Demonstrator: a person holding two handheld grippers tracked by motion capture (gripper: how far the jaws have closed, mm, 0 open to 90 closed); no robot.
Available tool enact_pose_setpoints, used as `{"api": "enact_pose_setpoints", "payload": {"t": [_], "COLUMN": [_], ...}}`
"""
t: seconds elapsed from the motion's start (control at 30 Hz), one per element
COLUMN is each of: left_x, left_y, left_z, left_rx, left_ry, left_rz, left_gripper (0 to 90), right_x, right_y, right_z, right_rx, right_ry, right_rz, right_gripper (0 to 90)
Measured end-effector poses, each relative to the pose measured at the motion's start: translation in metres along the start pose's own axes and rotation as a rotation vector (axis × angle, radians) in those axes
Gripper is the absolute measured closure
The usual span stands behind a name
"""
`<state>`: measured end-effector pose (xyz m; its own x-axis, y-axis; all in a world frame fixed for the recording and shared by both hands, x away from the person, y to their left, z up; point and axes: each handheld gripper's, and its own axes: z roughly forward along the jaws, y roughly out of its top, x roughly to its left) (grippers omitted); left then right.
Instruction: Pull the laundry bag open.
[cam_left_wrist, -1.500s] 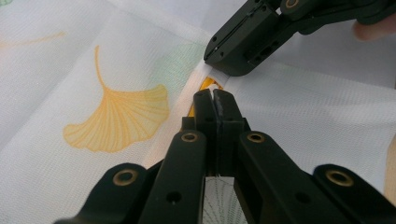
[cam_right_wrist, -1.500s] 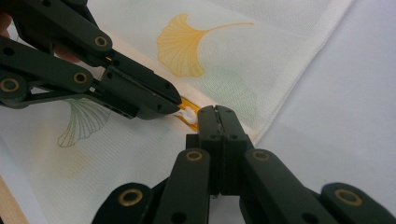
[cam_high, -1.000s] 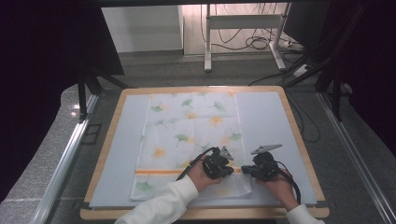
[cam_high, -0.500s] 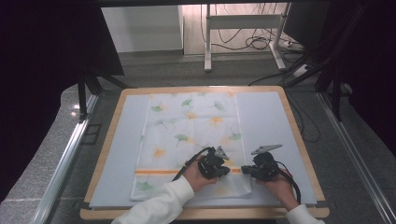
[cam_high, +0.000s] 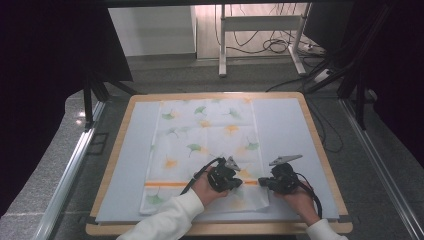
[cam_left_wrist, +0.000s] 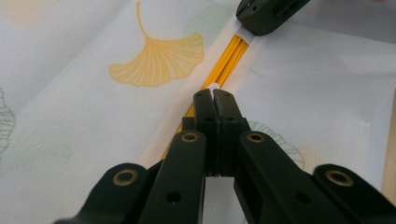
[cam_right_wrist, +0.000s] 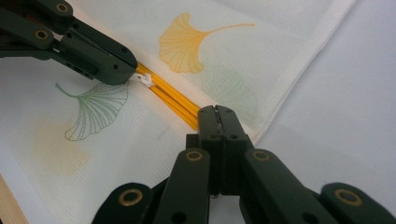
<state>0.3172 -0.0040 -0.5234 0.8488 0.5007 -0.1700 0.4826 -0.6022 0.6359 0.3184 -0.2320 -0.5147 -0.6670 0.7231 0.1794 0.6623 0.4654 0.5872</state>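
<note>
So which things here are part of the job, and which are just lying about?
In the job:
cloth, ginkgo print
orange stripe, pinched up
left gripper, shut on cloth
right gripper, shut on cloth

Lying about:
blue mat
wooden board
cables on floor

Cloth (cam_left_wrist: 93, 121) between the shut jaws hidden.

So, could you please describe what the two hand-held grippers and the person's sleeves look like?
Both are black. The left hand-held gripper has two flat jaws on angular linkage arms with brass-ringed pivot holes; the right hand-held gripper is built the same. From above, each carries a grey three-cornered plate on top and trails a black cable. The person wears white sleeves.
</note>
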Motion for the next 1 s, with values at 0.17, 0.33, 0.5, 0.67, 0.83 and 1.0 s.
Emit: {"api": "enact_pose_setpoints", "payload": {"t": [0.17,0.33,0.5,0.67,0.83,1.0], "left_x": [0.003,0.005,0.007,0.01,0.012,0.015], "left_y": [-0.004,-0.008,-0.012,-0.016,-0.021,-0.025], "left_z": [-0.003,-0.007,-0.01,-0.013,-0.017,-0.021], "left_rx": [-0.003,-0.001,-0.005,-0.012,-0.013,-0.015], "left_ry": [0.002,0.006,0.009,0.009,0.011,0.01], "left_rz": [-0.004,-0.004,-0.007,-0.017,-0.025,-0.031], "left_gripper": [90.0,90.0,90.0,90.0,90.0,90.0], "right_x": [0.0,0.0,-0.001,-0.001,-0.001,-0.001], "right_y": [0.0,0.0,0.0,-0.001,-0.001,-0.002], "right_z": [0.0,0.0,0.0,0.0,0.0,0.0], "right_rx": [0.001,0.0,-0.004,-0.004,-0.006,-0.009], "right_ry": [0.0,0.001,0.006,0.004,0.007,0.007], "right_rz": [0.003,0.004,0.009,0.008,0.014,0.017], "right_gripper": [90.0,90.0,90.0,90.0,90.0,90.0]}}
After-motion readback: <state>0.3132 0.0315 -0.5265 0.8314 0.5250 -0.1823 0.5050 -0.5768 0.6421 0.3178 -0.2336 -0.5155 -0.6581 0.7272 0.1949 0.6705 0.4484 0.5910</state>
